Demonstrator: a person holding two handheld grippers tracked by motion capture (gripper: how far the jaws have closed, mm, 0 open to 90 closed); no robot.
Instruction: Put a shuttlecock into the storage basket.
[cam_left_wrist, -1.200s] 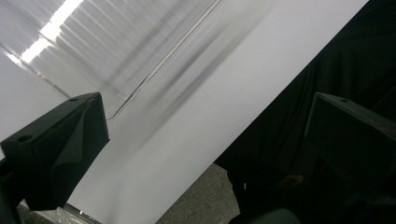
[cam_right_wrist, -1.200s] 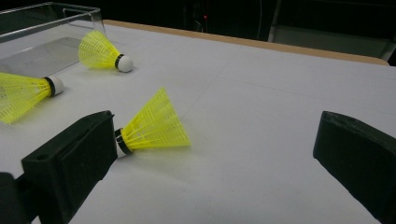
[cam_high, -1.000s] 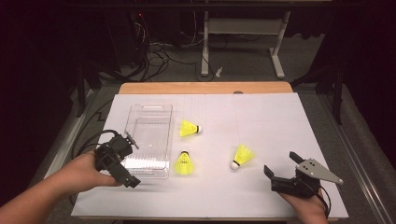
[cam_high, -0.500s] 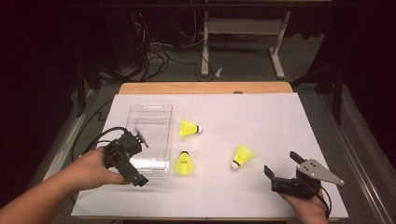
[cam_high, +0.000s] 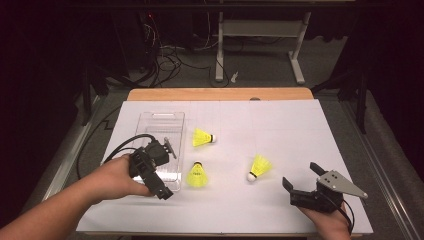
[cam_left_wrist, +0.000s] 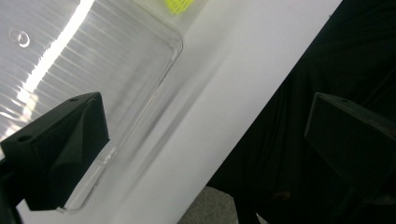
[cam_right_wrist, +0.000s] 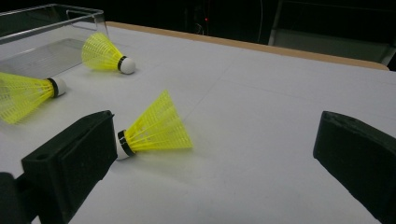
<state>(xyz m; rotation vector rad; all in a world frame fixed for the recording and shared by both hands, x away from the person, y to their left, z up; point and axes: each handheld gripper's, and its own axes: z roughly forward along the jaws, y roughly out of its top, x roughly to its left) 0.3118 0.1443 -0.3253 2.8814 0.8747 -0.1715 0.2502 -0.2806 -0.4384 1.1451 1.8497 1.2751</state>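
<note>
Shuttlecocks beside clear tray (cam_high: 150, 122) on white worktop (cam_high: 280, 130).
Left gripper (cam_high: 150, 172) at tray's six o'clock, fingers wide; right gripper (cam_high: 305, 182) wide, empty.

A table (cam_high: 300, 210) covered in white, carrying a clear plastic tray (cam_high: 162, 125) and three yellow shuttlecocks (cam_high: 197, 174) lying beside it.

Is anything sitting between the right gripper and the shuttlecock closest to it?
Nothing visible. The right gripper is open, and only bare white table cover lies between it and the nearest shuttlecock. The other two shuttlecocks lie farther off, beside the clear tray.
</note>
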